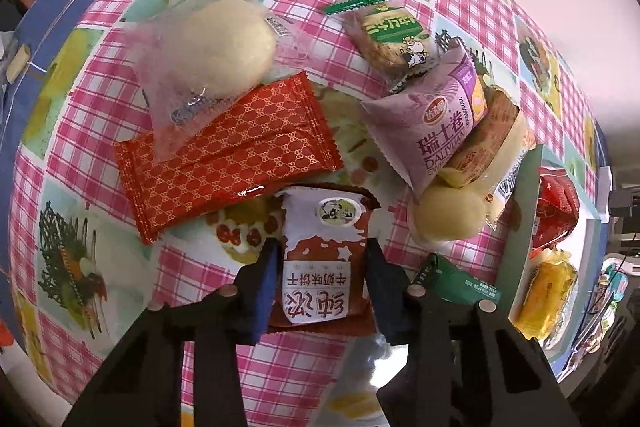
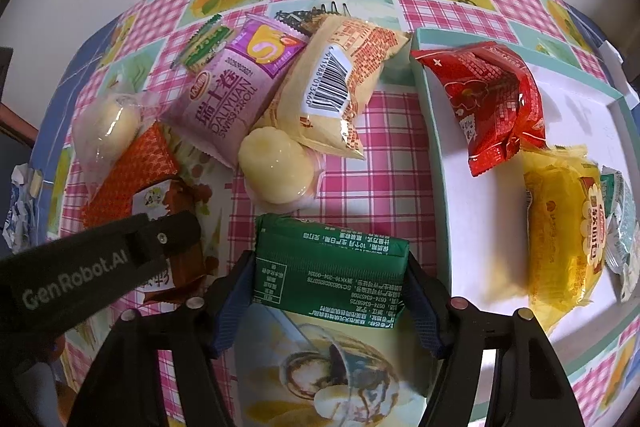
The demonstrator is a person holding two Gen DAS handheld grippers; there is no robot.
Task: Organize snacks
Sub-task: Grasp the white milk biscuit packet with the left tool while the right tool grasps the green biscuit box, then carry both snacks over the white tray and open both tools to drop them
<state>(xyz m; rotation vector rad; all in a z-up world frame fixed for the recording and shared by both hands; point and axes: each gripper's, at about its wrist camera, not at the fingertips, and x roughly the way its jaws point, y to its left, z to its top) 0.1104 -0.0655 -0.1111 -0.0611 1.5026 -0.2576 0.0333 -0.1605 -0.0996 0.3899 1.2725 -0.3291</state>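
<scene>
The brown-and-white biscuit pack [image 1: 320, 259] lies on the checked worktop [image 1: 80, 147], clamped by the left fingers [image 1: 322, 265]. The right fingers [image 2: 331, 277] grip a green pack [image 2: 332, 263]. An orange pack [image 1: 228, 159] and a purple "DALIYUAN SWISS ROLL" [image 1: 432, 131] crowd close; a white tray [image 2: 472, 227] holds a red pack [image 2: 492, 103].

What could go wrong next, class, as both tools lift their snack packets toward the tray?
1. The left tool grips the brown-and-white biscuit packet beside the orange patterned wrapper; lifting may drag that wrapper along.
2. The right tool holds the green foil packet by its edges; the slick foil could slip out.
3. The white tray already holds several snacks, so a dropped packet could land on top of them.
</scene>
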